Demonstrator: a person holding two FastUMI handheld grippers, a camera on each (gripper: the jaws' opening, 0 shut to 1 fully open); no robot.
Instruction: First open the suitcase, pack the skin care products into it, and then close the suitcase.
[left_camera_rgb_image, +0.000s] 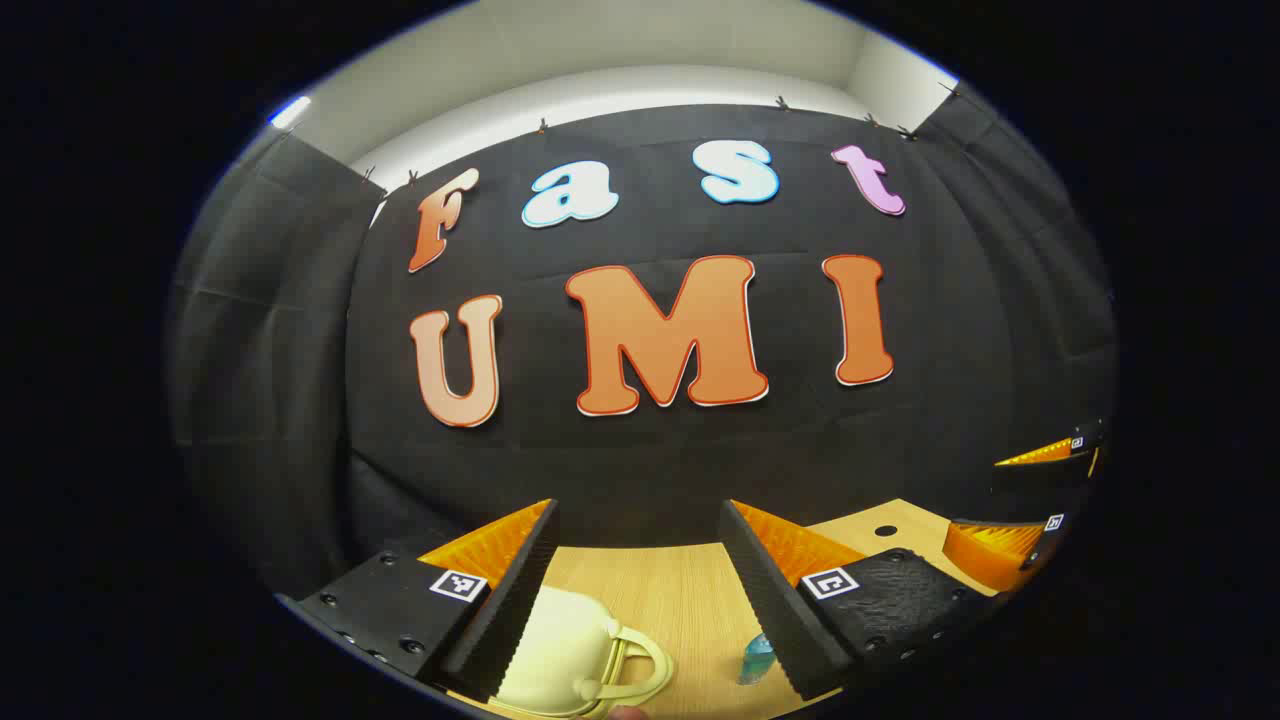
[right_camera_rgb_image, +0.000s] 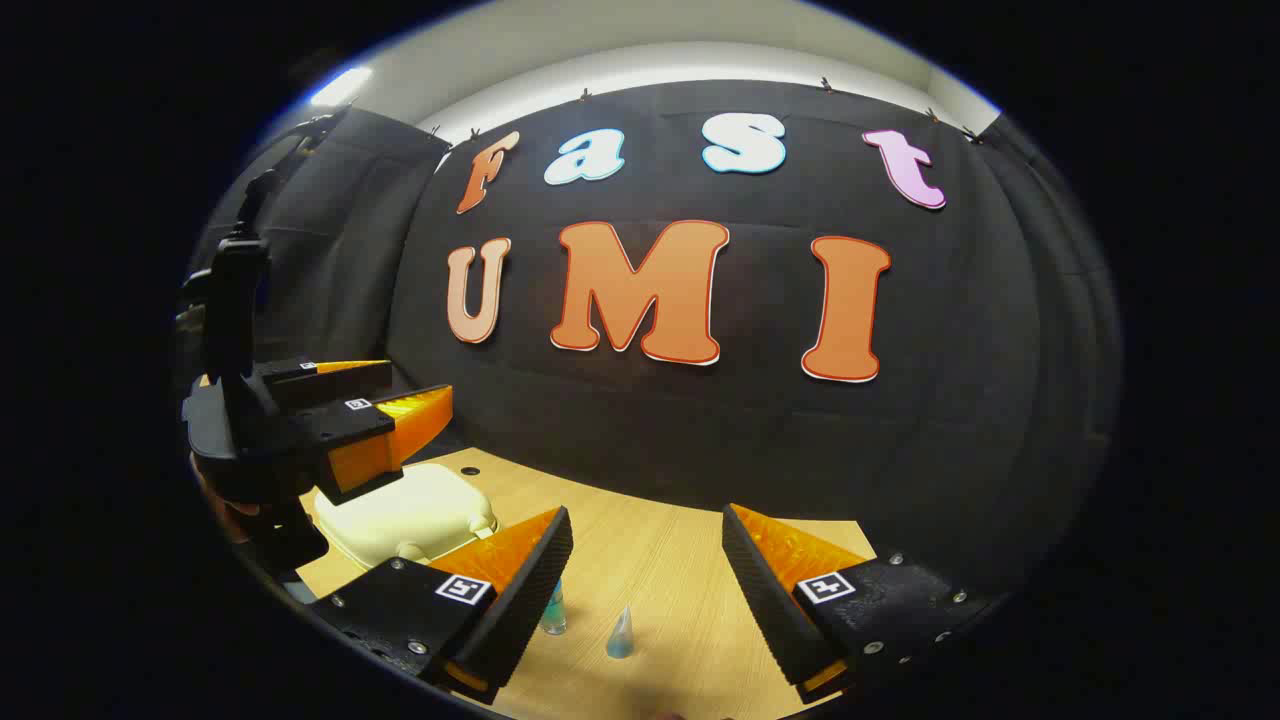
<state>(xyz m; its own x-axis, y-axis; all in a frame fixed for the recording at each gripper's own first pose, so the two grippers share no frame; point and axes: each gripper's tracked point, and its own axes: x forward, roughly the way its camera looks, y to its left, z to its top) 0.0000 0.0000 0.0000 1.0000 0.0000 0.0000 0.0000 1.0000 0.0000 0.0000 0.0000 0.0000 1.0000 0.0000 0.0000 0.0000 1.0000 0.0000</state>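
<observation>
In the left gripper view, the left hand-held gripper (left_camera_rgb_image: 638, 590) is seen with its two fingers spread wide apart, and nothing is held between them. The cream suitcase (left_camera_rgb_image: 560, 655) is lying closed on the wooden worktop (left_camera_rgb_image: 680, 590) at about 7 o'clock, with its handle (left_camera_rgb_image: 640, 665) turned toward the camera. A small blue skin care bottle (left_camera_rgb_image: 757, 658) is standing at about 5 o'clock, just beside the right finger. The right hand-held gripper (left_camera_rgb_image: 1040, 500) is seen at 3 o'clock. In the right gripper view, the right hand-held gripper (right_camera_rgb_image: 648, 585) is also held wide open and empty above the worktop (right_camera_rgb_image: 660, 560). The suitcase (right_camera_rgb_image: 405, 515) is placed at 8 o'clock, below the left hand-held gripper (right_camera_rgb_image: 385, 395). Two small blue bottles (right_camera_rgb_image: 553, 607) (right_camera_rgb_image: 620, 633) are standing at 6 o'clock.
</observation>
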